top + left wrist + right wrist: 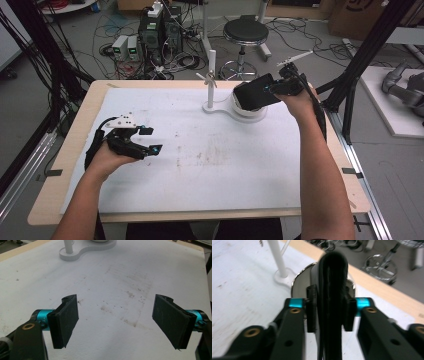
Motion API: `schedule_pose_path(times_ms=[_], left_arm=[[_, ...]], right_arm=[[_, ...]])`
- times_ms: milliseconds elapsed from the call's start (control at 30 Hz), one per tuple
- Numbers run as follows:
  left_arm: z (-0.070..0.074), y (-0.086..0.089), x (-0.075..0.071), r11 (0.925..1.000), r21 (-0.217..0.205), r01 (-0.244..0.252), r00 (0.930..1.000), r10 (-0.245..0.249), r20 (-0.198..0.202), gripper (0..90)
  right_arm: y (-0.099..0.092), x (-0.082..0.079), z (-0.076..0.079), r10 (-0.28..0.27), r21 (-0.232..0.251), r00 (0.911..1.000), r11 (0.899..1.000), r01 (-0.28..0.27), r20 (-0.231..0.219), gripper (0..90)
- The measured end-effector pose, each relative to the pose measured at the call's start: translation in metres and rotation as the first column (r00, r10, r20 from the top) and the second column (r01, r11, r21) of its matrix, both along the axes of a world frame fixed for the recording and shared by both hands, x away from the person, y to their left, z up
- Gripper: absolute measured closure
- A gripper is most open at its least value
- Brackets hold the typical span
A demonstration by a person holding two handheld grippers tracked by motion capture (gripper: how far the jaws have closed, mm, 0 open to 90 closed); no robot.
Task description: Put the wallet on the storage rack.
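Observation:
A black flat pouch (252, 95) hangs tilted over the white round base (250, 114) at the back of the table, held edge-on in my right gripper (270, 89). In the right gripper view the pouch (333, 277) stands between the jaws of the right gripper (330, 315), whose pads lie against both its sides. My left gripper (151, 140) hovers low over the left part of the white table cover. In its own view the left gripper (120, 322) is open wide, with bare cover between its jaws.
A thin white post (212, 80) with a small cross arm rises from a foot joined to the round base. The white cover (210, 165) is stained in the middle. A stool (245, 32), computers and cables lie on the floor beyond the table.

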State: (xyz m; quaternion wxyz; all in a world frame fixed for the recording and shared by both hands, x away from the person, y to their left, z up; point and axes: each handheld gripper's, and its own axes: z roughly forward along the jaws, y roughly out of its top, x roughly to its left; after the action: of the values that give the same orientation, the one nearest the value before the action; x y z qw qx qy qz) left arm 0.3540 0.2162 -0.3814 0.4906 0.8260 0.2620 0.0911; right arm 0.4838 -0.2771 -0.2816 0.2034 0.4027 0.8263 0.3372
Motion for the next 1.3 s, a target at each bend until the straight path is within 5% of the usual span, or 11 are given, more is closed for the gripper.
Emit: schedule_pose_path(times_ms=[67,167,367,633,900,1300], left_arm=[[-0.001,0.000,0.000,1.0000,-0.003,-0.001,1.0000,0.001,-0.003,21.0],[-0.001,0.000,0.000,1.0000,0.001,0.003,1.0000,-0.003,-0.005,21.0],[-0.002,-0.001,0.000,1.0000,0.005,0.005,1.0000,-0.005,-0.006,21.0],[-0.003,0.000,0.001,1.0000,-0.002,0.007,0.9999,-0.007,-0.010,21.0],[-0.004,0.000,0.002,1.0000,-0.001,0.005,0.9999,-0.005,-0.014,21.0],[0.002,-0.001,-0.002,0.9998,-0.019,0.005,0.9998,-0.005,0.017,20.9]], right_arm=[[0.000,-0.001,-0.001,-0.030,-0.008,0.9987,1.000,0.030,0.042,53.3],[0.000,-0.001,-0.002,-0.047,-0.044,0.9963,0.998,0.050,0.073,52.4],[-0.007,-0.001,0.000,-0.108,-0.033,0.9877,0.993,0.112,0.114,52.7],[-0.016,0.006,-0.006,-0.189,-0.010,0.9767,0.982,0.191,0.102,53.2],[-0.023,0.005,-0.014,-0.202,0.051,0.9731,0.979,0.197,0.111,51.3],[-0.028,-0.021,0.002,-0.193,0.110,0.9677,0.978,0.177,0.162,36.6]])
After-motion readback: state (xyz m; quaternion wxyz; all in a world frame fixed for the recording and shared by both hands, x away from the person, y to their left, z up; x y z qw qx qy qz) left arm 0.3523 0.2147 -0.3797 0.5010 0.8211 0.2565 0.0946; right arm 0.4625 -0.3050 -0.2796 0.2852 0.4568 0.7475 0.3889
